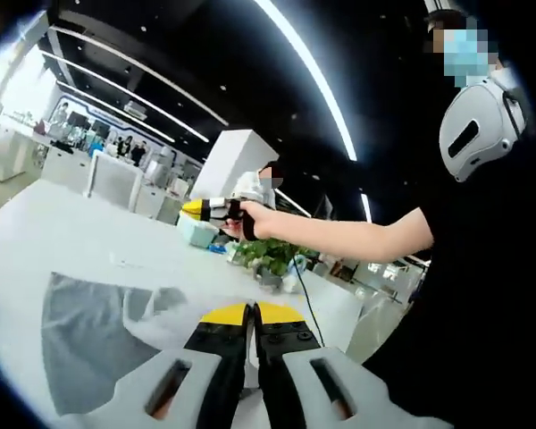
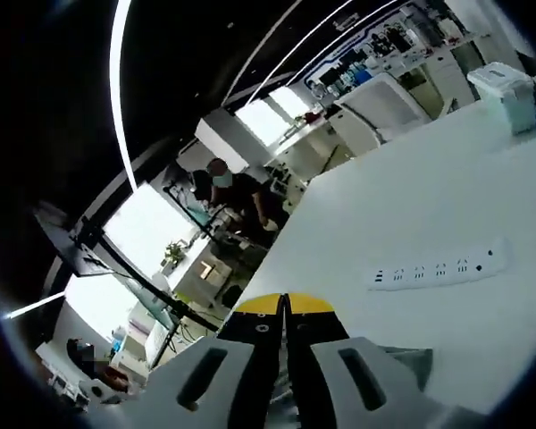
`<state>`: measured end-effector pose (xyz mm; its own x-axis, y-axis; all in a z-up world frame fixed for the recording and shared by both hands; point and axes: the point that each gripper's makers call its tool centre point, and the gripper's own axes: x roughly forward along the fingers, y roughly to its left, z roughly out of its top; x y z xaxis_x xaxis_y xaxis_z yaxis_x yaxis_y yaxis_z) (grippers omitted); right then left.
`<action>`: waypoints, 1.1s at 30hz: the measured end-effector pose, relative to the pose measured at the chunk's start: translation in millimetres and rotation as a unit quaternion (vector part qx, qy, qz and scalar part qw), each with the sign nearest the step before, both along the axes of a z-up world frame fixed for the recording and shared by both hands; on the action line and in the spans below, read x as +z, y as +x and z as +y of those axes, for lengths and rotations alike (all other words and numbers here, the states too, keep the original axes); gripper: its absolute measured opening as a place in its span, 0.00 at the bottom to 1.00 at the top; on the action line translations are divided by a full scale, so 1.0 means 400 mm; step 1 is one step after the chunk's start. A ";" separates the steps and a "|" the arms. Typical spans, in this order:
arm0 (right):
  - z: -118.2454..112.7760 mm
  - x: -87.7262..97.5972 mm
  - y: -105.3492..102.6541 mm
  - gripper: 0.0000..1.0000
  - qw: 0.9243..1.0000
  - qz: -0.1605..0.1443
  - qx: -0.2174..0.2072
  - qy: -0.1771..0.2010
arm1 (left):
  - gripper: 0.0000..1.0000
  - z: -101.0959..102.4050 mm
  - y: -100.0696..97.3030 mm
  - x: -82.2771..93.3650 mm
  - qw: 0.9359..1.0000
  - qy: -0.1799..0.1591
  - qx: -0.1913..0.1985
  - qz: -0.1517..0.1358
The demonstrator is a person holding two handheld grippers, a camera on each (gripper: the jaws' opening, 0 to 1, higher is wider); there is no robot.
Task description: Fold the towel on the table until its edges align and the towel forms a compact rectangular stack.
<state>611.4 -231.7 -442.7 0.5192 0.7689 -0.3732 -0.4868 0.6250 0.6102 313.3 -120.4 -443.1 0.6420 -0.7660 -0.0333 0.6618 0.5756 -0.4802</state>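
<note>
in the left gripper view, the left gripper [image 1: 251,313] has its two yellow-tipped jaws pressed together, and a bit of the one grey towel [image 1: 94,340] seems to be pinched between them, right at the tips. the towel lies on the white table [image 1: 62,232], spread out to the left of the jaws, with a lumpy fold near the tips. past it, a person's hand [image 1: 255,217] holds the right gripper [image 1: 193,208] up in the air, well above the table. one pale box [image 1: 196,231] and some green plants [image 1: 268,255] sit at the far edge.

in the right gripper view, the right gripper [image 2: 282,307] has its two jaws closed tight with nothing seen between them. one white power strip [image 2: 438,266] lies on the table [image 2: 411,197]. a grey corner of the towel [image 2: 409,359] peeks out beside the jaws. one pale box [image 2: 507,89] stands far off. one person [image 2: 228,192] is at a desk in the back.
</note>
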 end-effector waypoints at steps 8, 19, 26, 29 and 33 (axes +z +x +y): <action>-0.011 -0.135 -0.064 0.00 0.998 0.057 -0.013 0.025 | 0.02 0.008 -0.005 -0.025 1.000 -0.002 0.015 0.012; -0.058 -0.343 -0.234 0.00 0.990 0.137 -0.005 -0.036 | 0.02 0.006 0.003 -0.038 1.000 0.007 0.006 0.020; -0.081 -0.465 -0.320 0.00 0.981 0.123 0.047 -0.146 | 0.02 0.009 0.011 -0.034 1.000 0.004 0.003 0.021; -0.067 -0.476 -0.352 0.00 0.977 0.131 0.067 -0.158 | 0.02 0.013 0.015 -0.030 1.000 0.005 0.003 0.019; -0.069 -0.495 -0.368 0.06 0.972 0.124 0.090 -0.176 | 0.02 0.019 0.014 -0.033 1.000 0.010 0.002 0.018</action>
<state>464.1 -259.4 -640.7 0.2492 0.6403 -0.7266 -0.4731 0.7351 0.4856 318.9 -112.9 -456.2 0.6436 -0.7620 -0.0726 0.6412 0.5885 -0.4924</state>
